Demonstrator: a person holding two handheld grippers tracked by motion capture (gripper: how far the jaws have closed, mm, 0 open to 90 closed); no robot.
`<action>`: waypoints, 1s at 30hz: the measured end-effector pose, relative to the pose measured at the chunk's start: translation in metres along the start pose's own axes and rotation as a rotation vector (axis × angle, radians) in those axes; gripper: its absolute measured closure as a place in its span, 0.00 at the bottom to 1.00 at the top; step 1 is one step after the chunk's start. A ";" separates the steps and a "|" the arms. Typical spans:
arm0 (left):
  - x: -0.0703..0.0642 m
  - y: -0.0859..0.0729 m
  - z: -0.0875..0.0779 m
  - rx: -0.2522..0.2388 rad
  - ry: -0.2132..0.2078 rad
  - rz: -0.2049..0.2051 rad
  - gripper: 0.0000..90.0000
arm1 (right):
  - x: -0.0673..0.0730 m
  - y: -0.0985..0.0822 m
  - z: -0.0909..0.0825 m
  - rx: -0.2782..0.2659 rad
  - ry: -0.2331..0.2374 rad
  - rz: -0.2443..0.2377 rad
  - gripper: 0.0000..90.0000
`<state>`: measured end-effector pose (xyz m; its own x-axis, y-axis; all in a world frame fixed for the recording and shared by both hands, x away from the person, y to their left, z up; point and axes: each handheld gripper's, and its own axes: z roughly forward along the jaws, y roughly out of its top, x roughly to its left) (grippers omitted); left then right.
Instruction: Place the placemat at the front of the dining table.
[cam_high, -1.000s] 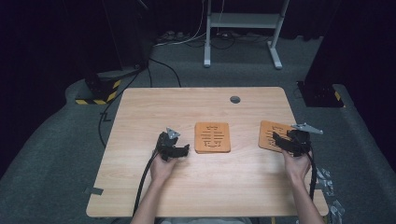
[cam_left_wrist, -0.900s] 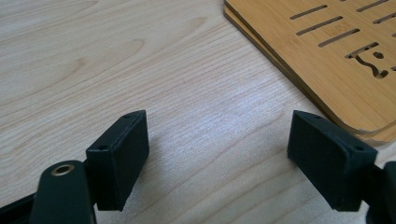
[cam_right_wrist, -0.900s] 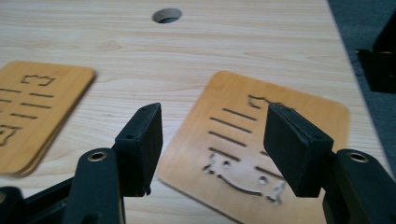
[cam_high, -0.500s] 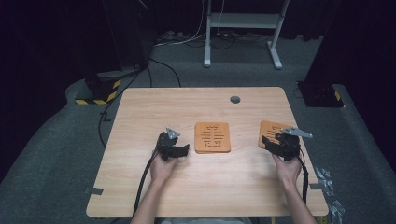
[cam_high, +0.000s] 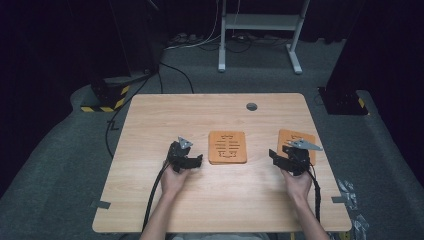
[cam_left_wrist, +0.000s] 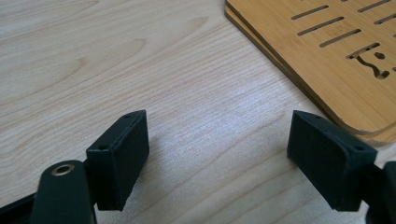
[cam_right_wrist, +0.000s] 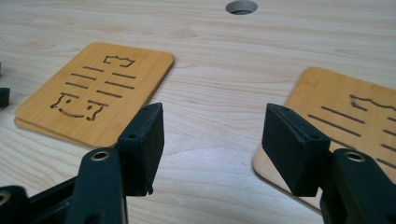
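Two orange-brown bamboo boards with slotted cut-outs are what I'm working with — the centre board lies flat just beyond and to the right of my left gripper, whose jaws stand wide apart with nothing between them. The right-hand board sits at the right jaw of my right gripper, its near corner tucked behind that jaw; these jaws are spread too, over bare light wooden table. I judge nothing has been picked up yet — both boards rest untouched, and the grasping remains to be done.
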<state>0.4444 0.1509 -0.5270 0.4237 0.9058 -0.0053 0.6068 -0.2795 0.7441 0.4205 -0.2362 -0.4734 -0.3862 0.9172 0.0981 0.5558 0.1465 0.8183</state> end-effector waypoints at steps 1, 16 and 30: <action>0.000 0.000 0.000 0.000 0.000 0.000 0.23 | 0.004 -0.001 0.002 0.006 0.009 0.005 0.44; 0.000 0.000 0.000 0.000 0.000 0.001 0.23 | 0.022 -0.007 0.012 0.011 0.049 -0.007 0.44; 0.000 0.000 0.000 -0.001 0.000 0.000 0.23 | 0.038 -0.021 0.032 0.075 0.046 -0.057 0.43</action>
<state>0.4444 0.1509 -0.5270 0.4237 0.9058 -0.0054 0.6065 -0.2792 0.7445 0.4176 -0.1925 -0.5049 -0.4511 0.8888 0.0804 0.5850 0.2265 0.7788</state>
